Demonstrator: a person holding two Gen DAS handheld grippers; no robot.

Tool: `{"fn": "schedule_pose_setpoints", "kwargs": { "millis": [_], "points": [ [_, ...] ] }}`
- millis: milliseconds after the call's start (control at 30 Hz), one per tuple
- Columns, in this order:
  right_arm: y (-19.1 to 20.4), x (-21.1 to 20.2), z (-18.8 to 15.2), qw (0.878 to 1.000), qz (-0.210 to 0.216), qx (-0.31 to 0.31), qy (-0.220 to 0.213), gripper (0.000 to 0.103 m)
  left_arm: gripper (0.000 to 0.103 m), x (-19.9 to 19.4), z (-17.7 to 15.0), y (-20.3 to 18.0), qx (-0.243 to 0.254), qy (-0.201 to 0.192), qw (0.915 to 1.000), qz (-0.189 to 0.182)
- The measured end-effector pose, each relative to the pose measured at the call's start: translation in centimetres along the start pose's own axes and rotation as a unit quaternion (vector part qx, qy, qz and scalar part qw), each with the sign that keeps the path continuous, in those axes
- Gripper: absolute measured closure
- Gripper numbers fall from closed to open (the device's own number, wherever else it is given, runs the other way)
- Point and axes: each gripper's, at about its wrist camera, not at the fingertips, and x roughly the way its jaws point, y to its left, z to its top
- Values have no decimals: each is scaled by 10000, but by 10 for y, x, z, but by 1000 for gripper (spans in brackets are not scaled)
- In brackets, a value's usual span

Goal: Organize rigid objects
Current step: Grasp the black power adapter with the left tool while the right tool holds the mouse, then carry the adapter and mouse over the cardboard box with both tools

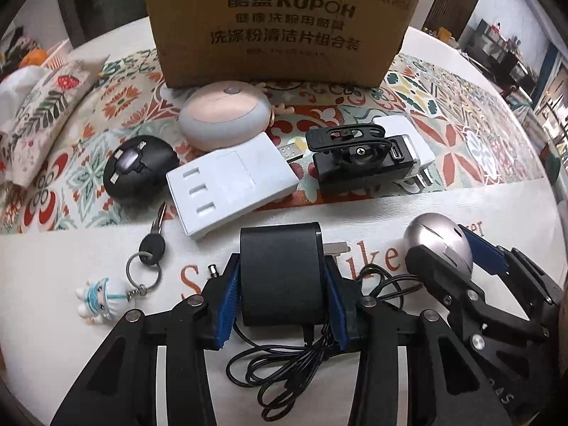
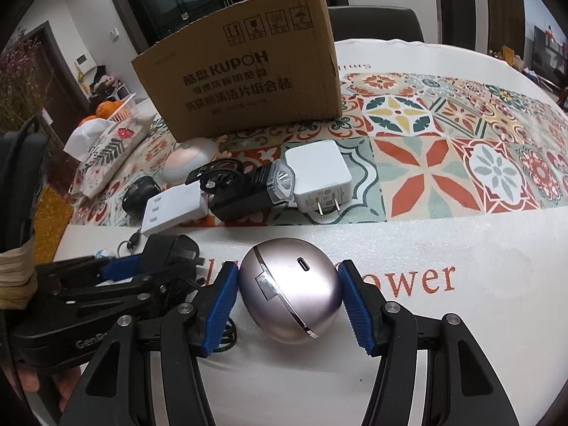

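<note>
Left tongs [image 1: 280,284] clamp black adapter [image 1: 280,269] | right tongs [image 2: 289,301] bracket silver egg-shaped device [image 2: 289,287], pads touching both sides

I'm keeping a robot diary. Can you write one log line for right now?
left gripper: shut on black adapter | right gripper: around silver egg, grip unclear | cardboard box: behind

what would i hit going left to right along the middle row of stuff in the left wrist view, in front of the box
black round gadget -> white three-slot block -> black clip-on light -> white plug charger
</note>
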Motion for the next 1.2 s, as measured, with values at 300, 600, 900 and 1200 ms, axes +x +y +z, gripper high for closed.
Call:
{"fn": "schedule_pose_setpoints", "kwargs": {
  "millis": [300, 600, 900, 1200],
  "points": [
    [2, -12, 1, 9999, -69, 0, -157, 44, 62, -10, -5, 2, -82, -394, 9990, -217],
    [11, -36, 8, 9984, -193, -67, -522, 44, 62, -44, -5, 5, -34, -1212, 9926, -112],
    [22, -58, 23, 9949, -285, -187, -950, 44, 62, -80, 3, 12, -33, -1860, 9825, -66],
    [41, -76, 43, 9888, -275, -419, -1408, 44, 62, -106, 17, 23, -56, -2400, 9708, -9]
  ]
}}
